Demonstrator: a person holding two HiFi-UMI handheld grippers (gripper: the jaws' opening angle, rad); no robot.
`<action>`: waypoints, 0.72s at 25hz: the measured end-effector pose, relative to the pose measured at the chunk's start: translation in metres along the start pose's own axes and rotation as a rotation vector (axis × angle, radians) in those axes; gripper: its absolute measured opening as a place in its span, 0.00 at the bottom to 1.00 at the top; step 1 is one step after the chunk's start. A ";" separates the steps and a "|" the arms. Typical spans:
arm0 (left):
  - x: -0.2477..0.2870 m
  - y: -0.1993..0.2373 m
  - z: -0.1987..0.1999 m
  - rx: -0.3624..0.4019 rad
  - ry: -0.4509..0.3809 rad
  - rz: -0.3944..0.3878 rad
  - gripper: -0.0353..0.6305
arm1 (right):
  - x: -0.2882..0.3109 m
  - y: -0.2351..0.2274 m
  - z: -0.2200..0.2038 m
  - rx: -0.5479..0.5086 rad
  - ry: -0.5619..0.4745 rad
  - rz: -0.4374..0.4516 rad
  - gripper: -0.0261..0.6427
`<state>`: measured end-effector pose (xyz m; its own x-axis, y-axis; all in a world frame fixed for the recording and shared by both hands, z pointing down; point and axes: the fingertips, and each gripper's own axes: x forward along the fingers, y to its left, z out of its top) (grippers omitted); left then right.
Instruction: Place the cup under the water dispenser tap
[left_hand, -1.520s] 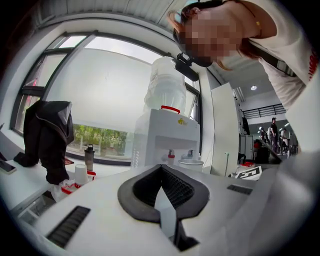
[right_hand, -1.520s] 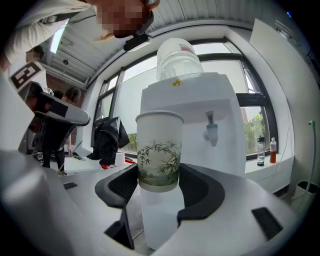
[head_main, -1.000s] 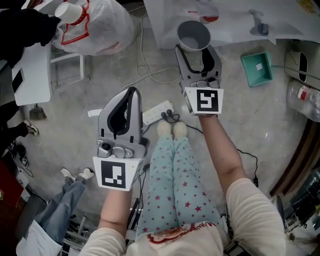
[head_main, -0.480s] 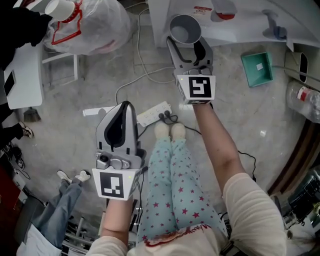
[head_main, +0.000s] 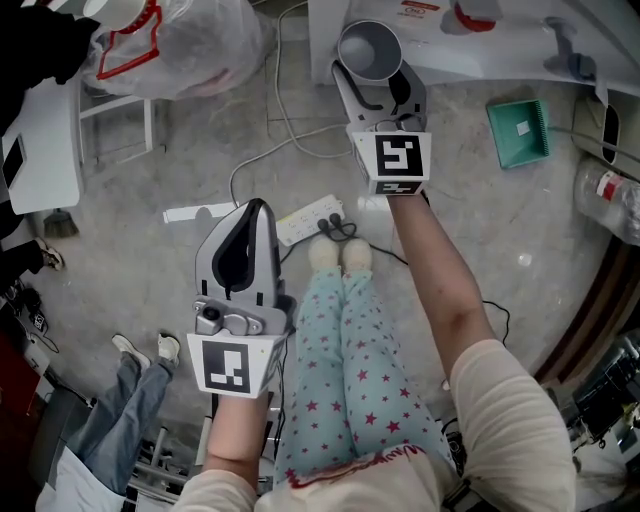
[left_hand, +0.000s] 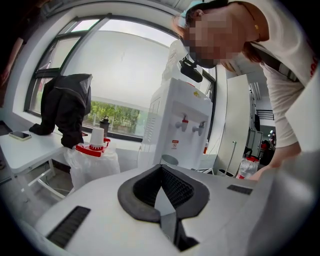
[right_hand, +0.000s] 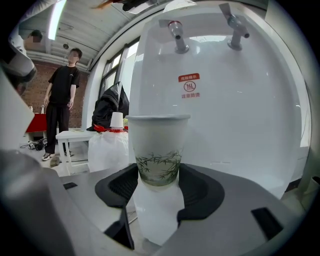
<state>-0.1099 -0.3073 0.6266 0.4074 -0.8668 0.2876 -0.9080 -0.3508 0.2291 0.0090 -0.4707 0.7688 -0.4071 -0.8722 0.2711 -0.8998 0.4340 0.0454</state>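
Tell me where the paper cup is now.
The cup is at the head view's top centre, gripped by the right claw, just before the water dispenser.

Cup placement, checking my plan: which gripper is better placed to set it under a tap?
Right. The right gripper holds the cup upright before the dispenser, below its taps; the left gripper is shut, empty, farther back.

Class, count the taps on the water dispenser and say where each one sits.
2. The red-topped tap sits upper left on the water dispenser's front; the grey tap sits beside it on the right. None looks hidden.
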 end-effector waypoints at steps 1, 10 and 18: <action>0.000 0.001 -0.002 0.001 0.016 0.007 0.09 | 0.000 0.000 -0.001 0.000 0.002 0.001 0.44; 0.002 0.001 -0.005 -0.004 0.030 0.011 0.09 | 0.001 0.002 0.000 0.000 0.015 0.017 0.44; 0.003 0.000 -0.009 -0.017 0.031 0.000 0.08 | -0.005 -0.005 -0.003 0.037 0.013 -0.037 0.53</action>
<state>-0.1079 -0.3071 0.6357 0.4109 -0.8551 0.3161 -0.9062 -0.3450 0.2446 0.0164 -0.4675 0.7702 -0.3714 -0.8846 0.2822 -0.9195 0.3925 0.0201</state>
